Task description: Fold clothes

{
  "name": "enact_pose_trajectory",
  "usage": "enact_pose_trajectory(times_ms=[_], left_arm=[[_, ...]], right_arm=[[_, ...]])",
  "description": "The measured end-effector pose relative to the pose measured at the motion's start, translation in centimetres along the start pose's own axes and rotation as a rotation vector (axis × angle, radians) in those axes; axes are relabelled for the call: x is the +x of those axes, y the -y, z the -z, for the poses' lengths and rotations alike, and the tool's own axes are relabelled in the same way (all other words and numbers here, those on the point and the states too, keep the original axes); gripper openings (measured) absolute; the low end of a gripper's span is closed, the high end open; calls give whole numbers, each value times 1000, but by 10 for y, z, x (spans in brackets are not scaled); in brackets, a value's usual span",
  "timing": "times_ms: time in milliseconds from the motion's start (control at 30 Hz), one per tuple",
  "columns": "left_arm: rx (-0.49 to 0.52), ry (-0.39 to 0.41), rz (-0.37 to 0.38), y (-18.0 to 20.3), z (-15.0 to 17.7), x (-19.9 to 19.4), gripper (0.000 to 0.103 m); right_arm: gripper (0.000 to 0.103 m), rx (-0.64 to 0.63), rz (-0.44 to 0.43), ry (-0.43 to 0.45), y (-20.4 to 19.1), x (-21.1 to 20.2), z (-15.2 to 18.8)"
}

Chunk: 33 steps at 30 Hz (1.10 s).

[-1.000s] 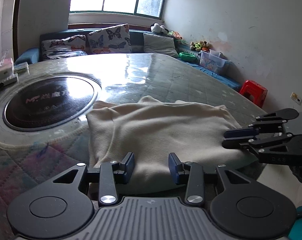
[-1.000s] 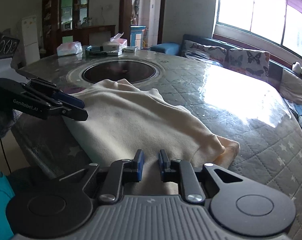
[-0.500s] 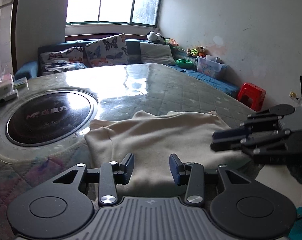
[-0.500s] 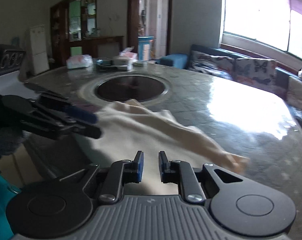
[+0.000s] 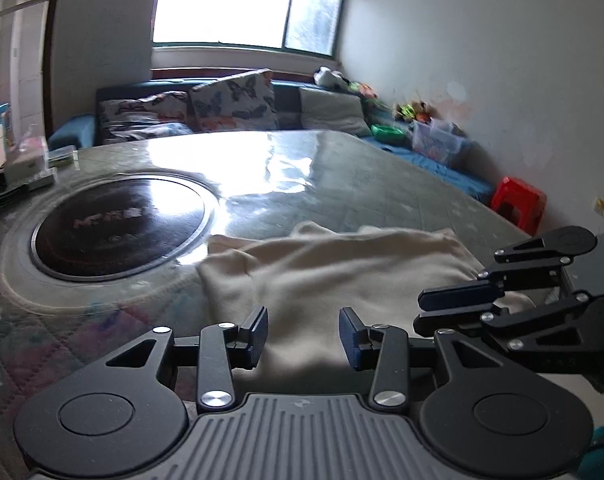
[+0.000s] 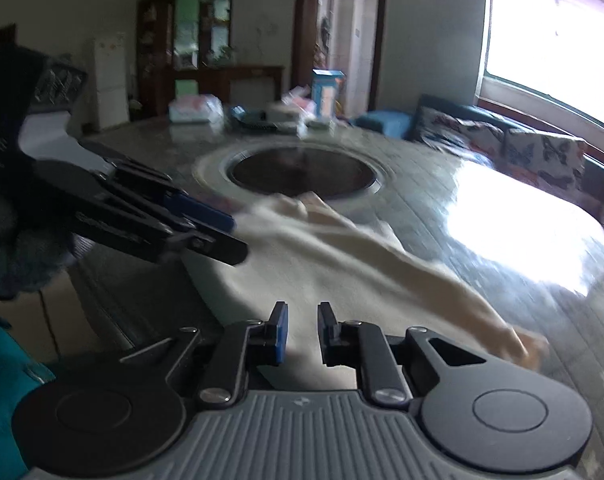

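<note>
A cream garment (image 5: 333,272) lies spread flat on the quilted table (image 5: 341,184) near its front edge, one sleeve trailing right (image 6: 501,320). My left gripper (image 5: 303,320) hovers open over the garment's near hem with nothing between its fingers. My right gripper (image 6: 302,312) hangs above the same hem further right, jaws a narrow gap apart and empty. Each shows in the other's view: the right gripper (image 5: 419,312) at the garment's right corner, the left gripper (image 6: 234,238) at its left corner. Both views are motion-blurred.
A dark round inset (image 5: 118,224) sits in the table just beyond the garment. Tissue boxes and small items (image 6: 262,114) crowd the far side. A sofa with butterfly cushions (image 5: 230,104) runs under the window, and a red stool (image 5: 519,204) stands by the right wall.
The right gripper has drifted left, closer to the left gripper above the hem. Both views have tilted a little. The garment lies as before and both jaw gaps look the same.
</note>
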<state>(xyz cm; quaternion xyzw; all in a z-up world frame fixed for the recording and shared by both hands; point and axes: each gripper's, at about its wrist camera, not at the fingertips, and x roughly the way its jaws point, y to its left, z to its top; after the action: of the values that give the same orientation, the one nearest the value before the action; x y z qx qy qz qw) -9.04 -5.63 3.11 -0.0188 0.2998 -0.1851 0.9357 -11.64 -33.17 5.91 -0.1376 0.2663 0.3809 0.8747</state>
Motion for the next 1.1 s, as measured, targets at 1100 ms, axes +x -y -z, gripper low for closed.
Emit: enact_pose_trajectory(times_ms=[1100], left_arm=[[-150,-7,-95,-45,3,-9,48]], right_arm=[[22,-68,-60,-62,-9,70,-56]])
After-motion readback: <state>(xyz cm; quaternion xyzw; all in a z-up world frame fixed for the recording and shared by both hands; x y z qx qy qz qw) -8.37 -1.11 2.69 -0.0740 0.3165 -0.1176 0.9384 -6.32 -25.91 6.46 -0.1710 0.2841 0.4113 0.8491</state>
